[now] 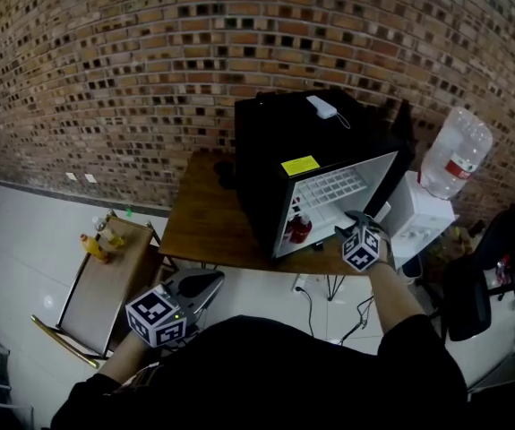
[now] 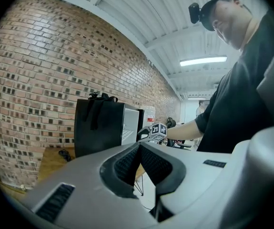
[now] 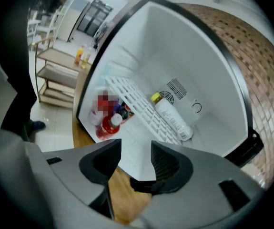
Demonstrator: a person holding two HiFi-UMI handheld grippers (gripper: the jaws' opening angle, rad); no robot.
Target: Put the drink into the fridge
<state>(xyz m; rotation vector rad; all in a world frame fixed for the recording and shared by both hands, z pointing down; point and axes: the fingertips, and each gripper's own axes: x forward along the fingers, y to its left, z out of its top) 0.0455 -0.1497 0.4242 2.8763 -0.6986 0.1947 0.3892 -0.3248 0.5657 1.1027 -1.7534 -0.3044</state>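
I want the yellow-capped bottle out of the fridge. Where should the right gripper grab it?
Likely mid-body, entering through the fridge's open front: the bottle lies on its side on the wire shelf, so fingers can straddle its round, exposed body.

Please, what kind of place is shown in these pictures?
Probably an office or workshop corner: a bare red brick wall, a small black fridge open on a brown wooden table, and a white water dispenser with a clear plastic bottle beside it.

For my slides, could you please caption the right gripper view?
Open, empty right gripper facing the open fridge, a yellow-capped bottle lying on its wire shelf.
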